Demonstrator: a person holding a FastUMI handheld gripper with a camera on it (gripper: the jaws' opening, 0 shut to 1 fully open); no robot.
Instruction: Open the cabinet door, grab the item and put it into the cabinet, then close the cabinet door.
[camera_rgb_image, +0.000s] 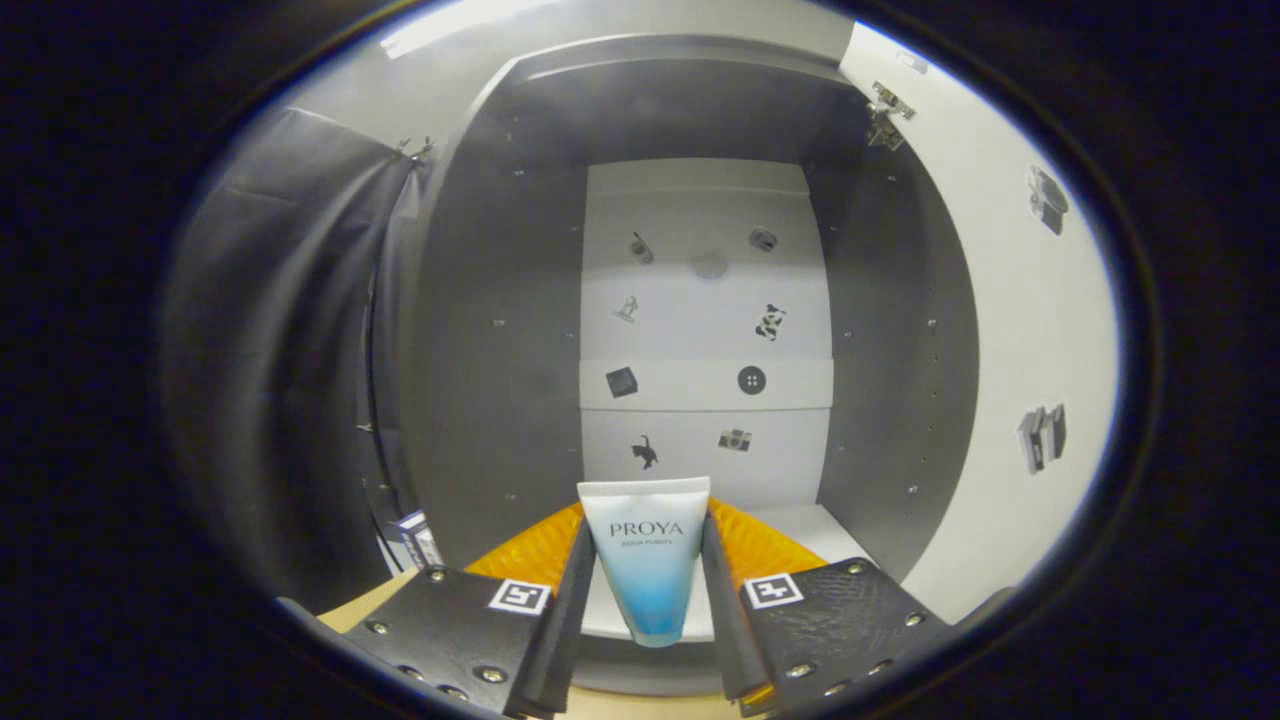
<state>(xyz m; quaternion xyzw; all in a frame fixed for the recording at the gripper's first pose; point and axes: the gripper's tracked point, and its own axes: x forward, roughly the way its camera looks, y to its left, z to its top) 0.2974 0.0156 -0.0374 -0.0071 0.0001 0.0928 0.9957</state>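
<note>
Tool (645, 590): fingers closed against both sides of the tube, gripping it.
Tube (648, 560): smooth plastic, tapered, flat end up, upright between the fingers, before the open cabinet (500, 330).
Door (1010, 330): swung open, flat white.

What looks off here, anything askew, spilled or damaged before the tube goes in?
Nothing stands out. The gripper is shut on the tube, which sits straight between the fingers, wide end toward the cabinet, no leak visible. The cabinet door is swung open on the right with its hinge intact, and the shelf looks level.
</note>
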